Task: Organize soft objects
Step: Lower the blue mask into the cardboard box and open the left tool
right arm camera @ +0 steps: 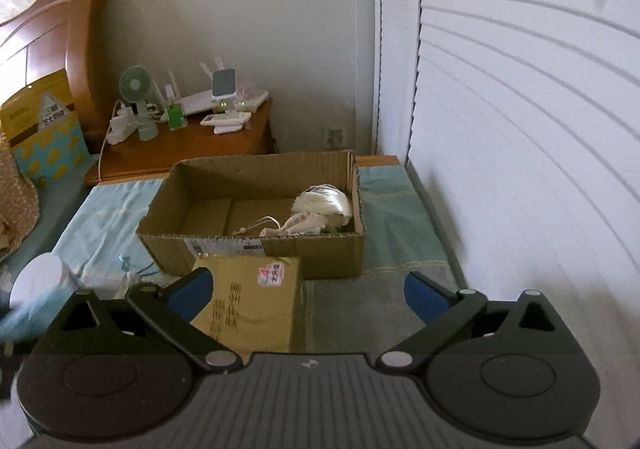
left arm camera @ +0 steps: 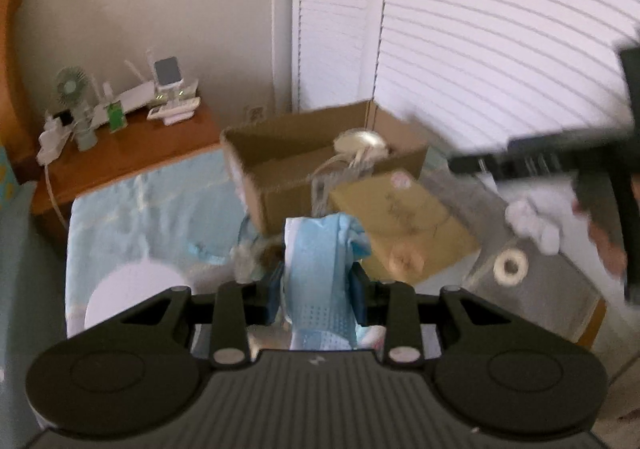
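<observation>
My left gripper (left arm camera: 318,283) is shut on a light blue soft cloth item (left arm camera: 324,269), held above the bed just short of the open cardboard box (left arm camera: 280,165). The box holds a white tasselled soft item (left arm camera: 358,149), which also shows in the right wrist view (right arm camera: 320,209) at the right end of the box (right arm camera: 256,249). My right gripper (right arm camera: 308,293) is open and empty, low over the bed in front of the box, and it shows blurred at the right of the left wrist view (left arm camera: 560,161).
A flat yellow-brown parcel (right arm camera: 248,301) lies in front of the box. A white round object (right arm camera: 38,281) sits at the left on the blue bedding. A tape roll (left arm camera: 512,267) and white cloth (left arm camera: 536,221) lie at the right. A wooden nightstand (right arm camera: 180,153) with small devices stands behind.
</observation>
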### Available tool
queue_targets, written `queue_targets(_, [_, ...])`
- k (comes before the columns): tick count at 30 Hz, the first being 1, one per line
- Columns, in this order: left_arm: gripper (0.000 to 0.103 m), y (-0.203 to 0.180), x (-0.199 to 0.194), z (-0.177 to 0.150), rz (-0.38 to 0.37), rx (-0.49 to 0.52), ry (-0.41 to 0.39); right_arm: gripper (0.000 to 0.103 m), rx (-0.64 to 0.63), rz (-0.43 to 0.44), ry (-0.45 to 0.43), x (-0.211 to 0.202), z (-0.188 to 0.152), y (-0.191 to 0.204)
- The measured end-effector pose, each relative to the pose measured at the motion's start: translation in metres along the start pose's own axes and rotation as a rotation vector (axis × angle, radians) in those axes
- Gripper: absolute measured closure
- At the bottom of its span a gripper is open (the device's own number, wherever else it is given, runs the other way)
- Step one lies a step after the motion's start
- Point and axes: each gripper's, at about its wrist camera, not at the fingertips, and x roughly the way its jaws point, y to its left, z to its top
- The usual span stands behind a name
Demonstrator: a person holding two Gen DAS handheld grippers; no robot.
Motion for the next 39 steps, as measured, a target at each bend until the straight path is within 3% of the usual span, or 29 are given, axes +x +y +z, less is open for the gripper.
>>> queue_targets(4, [0.07,-0.006,0.016,0.032,0.026,0.02,-0.037,0.0,-0.038,0.021,-0.058,-0.017,-0.018,-0.001])
queue_targets(11, [0.07,-0.011,0.074,0.09,0.042,0.008,-0.052,0.0,-0.068,0.059,-0.064,-0.03,-0.04,-0.004])
queue_targets(22, [0.07,-0.019,0.155,0.125,0.09,0.005,0.007,0.0,-0.058,0.079,-0.081,-0.04,-0.046,-0.014])
queue_targets(24, [0.063,-0.019,0.167,0.127,0.092,0.003,0.01,0.0,-0.046,0.075,-0.075,-0.038,-0.047,-0.017])
queue_targets(26, [0.025,-0.019,0.177,0.126,0.103,-0.002,0.018,0.0,-0.034,0.072,-0.065,-0.036,-0.048,-0.02])
queue_targets(27, [0.021,-0.019,0.179,0.126,0.115,0.003,0.011,0.0,-0.028,0.07,-0.06,-0.035,-0.049,-0.022])
queue_targets(31, [0.021,-0.018,0.176,0.122,0.126,0.011,0.029,0.0,-0.025,0.059,-0.048,-0.035,-0.051,-0.023])
queue_targets(39, [0.013,-0.02,0.122,0.109,0.1,0.036,-0.013,0.0,-0.025,0.066,-0.031,-0.04,-0.052,-0.022])
